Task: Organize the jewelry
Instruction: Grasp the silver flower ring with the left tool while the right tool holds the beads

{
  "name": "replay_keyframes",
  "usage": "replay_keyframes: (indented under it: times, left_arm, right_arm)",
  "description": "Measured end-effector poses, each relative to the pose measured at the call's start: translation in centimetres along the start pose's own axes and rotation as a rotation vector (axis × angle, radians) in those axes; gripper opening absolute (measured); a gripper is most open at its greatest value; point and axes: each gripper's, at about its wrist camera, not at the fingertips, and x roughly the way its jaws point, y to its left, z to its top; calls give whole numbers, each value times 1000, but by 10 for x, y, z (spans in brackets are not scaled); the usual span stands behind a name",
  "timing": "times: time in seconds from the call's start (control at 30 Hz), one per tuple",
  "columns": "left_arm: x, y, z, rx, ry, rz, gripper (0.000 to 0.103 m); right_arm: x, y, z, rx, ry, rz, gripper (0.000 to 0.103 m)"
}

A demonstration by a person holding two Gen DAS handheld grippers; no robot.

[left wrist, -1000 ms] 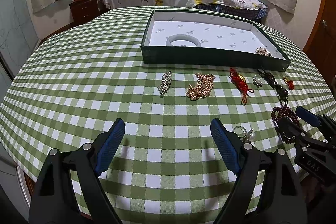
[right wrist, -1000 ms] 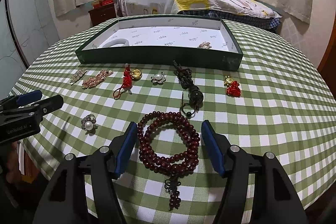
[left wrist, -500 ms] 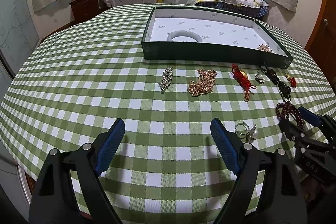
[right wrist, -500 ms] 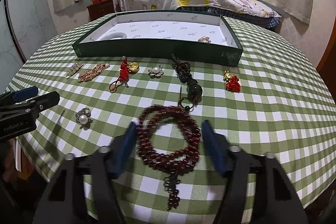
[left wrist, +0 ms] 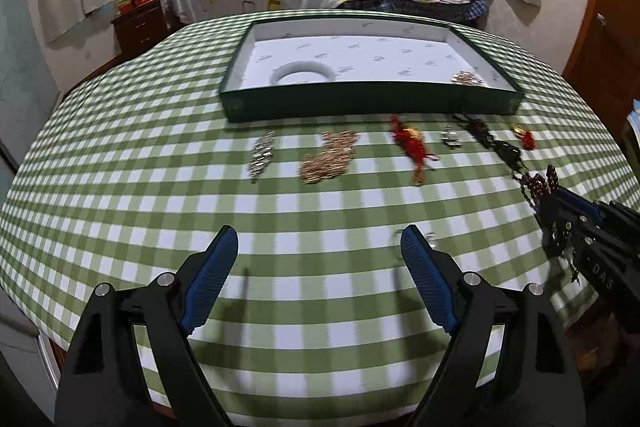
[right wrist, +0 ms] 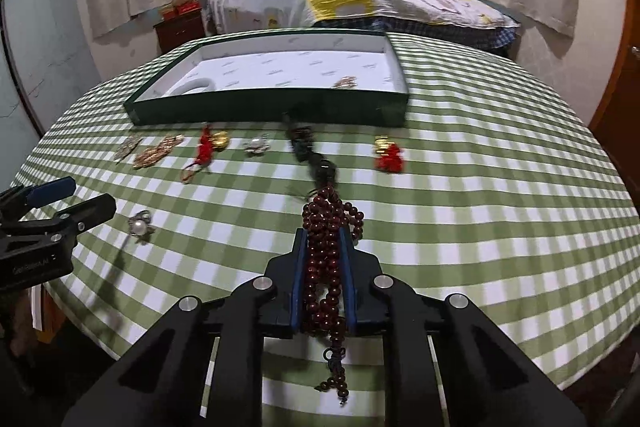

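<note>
Beads: dark red bead bracelet (right wrist: 325, 267) bunched between the blue pads, lower centre of the right wrist view, tassel dangling below.
Right gripper (right wrist: 323, 239): jaws have just been closing, now clenched on the beads.
Left gripper (left wrist: 318, 247): jaws released, wide apart over bare checked tablecloth (left wrist: 120, 167).
Tray: green jewelry tray (left wrist: 360, 99) upper centre, white bangle (left wrist: 303, 73) inside.
Row below tray: gold chain (left wrist: 330, 157), red knot charm (left wrist: 412, 143).

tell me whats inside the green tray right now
Inside the green tray lie a white bangle at its near left and a small sparkly gold piece at its near right. The near wall hides the strip of floor behind it.
</note>
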Motion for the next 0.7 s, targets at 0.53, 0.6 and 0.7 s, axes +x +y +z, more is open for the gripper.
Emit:
replay_keyframes:
  times: [0.53,0.6,0.7]
  left_arm:
    - [18,-42,-4,114,62,-42,38]
    - [18,-42,-4,123,58,-36,38]
    - [17,-41,-5,127,57,-44,36]
  right_arm:
    - [-3,-32,-7,103,-11,39,17]
    - [-3,-32,-8,105,-11,41,17]
    - [-3,-32,-8,104,-10,43,17]
